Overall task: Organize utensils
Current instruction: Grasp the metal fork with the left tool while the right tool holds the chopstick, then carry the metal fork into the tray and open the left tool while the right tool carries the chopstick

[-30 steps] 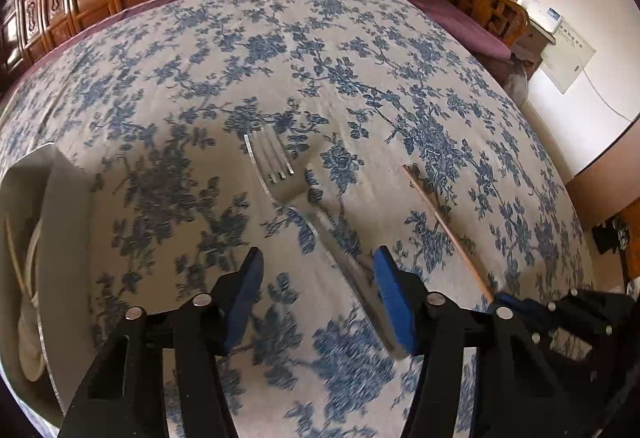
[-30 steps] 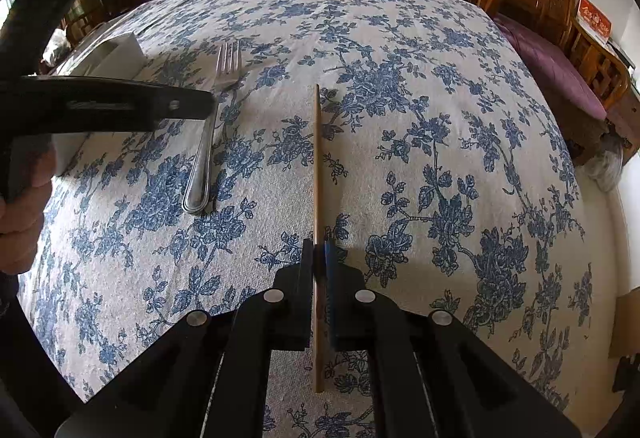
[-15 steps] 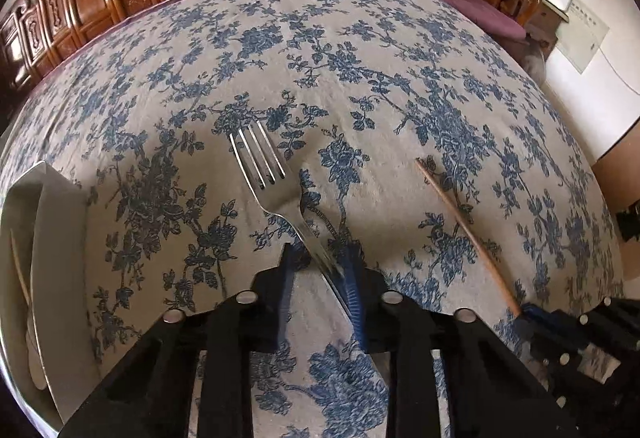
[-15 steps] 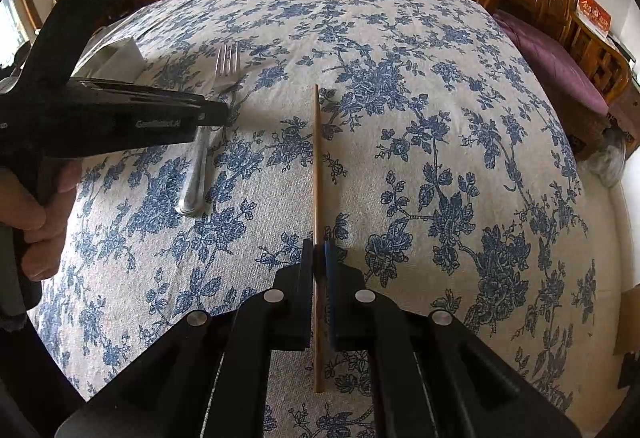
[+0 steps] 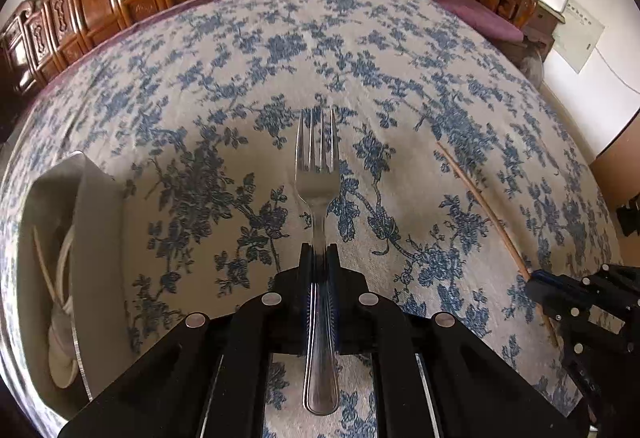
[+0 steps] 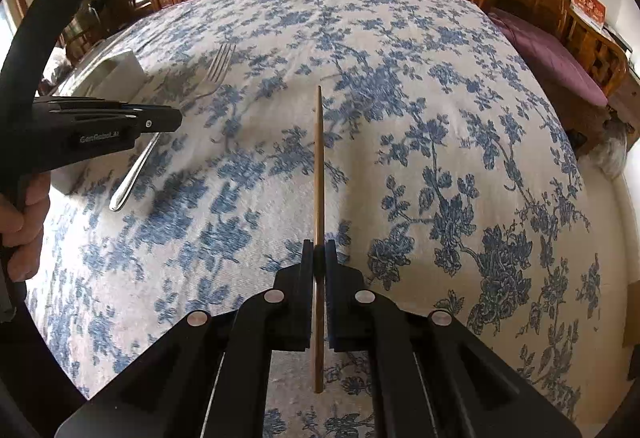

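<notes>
Fingers of the left gripper [image 5: 320, 252] are pressing together on the neck of one metal fork [image 5: 317, 173], with no gap showing between pad and handle; the fork is pointing straight ahead along the fingers, tines forward, its handle end running back beneath the gripper body. Across the floral tablecloth [image 6: 400, 77], the right gripper [image 6: 319, 248] is likewise clenching on one wooden chopstick [image 6: 319, 157], which is extending forward past the fingertips and trailing back under the tool. Counting the utensils: one fork and one chopstick are being held. At the left edge of the left wrist view, a pale tray [image 5: 96, 222] is sitting on the cloth, holding what is looking like a white spoon [image 5: 60, 318] and another thin stick, though the distortion is making these hard to tell.
</notes>
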Demonstrator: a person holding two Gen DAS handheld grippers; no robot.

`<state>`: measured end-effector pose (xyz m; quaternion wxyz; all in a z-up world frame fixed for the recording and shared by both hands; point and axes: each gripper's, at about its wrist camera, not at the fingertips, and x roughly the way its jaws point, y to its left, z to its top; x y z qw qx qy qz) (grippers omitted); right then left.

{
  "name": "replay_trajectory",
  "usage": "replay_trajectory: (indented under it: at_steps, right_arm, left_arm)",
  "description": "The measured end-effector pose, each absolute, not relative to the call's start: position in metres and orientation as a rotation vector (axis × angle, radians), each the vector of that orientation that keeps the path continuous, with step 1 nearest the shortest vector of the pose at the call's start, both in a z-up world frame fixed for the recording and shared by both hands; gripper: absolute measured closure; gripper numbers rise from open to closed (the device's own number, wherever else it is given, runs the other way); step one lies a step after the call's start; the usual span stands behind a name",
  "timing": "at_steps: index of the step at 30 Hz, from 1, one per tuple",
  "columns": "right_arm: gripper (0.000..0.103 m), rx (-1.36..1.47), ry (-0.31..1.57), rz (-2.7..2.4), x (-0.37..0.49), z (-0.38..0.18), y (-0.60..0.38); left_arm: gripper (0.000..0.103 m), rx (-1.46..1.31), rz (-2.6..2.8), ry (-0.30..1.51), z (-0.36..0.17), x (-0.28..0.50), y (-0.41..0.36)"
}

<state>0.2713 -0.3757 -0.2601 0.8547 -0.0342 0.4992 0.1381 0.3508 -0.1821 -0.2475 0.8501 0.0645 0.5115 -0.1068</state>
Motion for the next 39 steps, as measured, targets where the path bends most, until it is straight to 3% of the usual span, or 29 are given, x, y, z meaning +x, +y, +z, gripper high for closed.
replay_trajectory:
  at_steps: [18, 39]
  right_arm:
    - [0.097, -0.11, 1.007, 0.347, 0.269, -0.236, -0.33]
    - [0.097, -0.122, 0.961, 0.404, 0.276, -0.205, -0.273]
  left_arm:
    - [0.097, 0.135, -0.23, 0.965, -0.184, 0.334, -0.132]
    - [0.097, 0.089, -0.165, 0.908, -0.147, 0.325, -0.052]
